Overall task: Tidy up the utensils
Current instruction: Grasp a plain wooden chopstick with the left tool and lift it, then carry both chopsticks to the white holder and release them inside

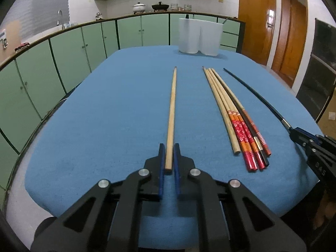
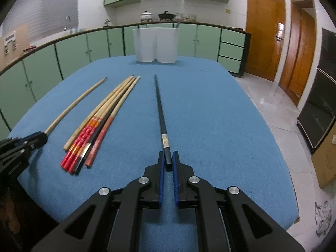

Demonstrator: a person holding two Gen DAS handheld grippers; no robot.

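Left claw (image 1: 169, 157): clamped on the near end of a plain pale wooden chopstick (image 1: 171, 113) lying on the blue-covered worktop (image 1: 115, 105).
Right claw (image 2: 168, 160): clamped on the near end of a slim black chopstick (image 2: 160, 109).
Bundle of red-handled wooden chopsticks (image 1: 237, 121): between them, flat.
White two-compartment holder (image 1: 199, 36): far edge, upright.
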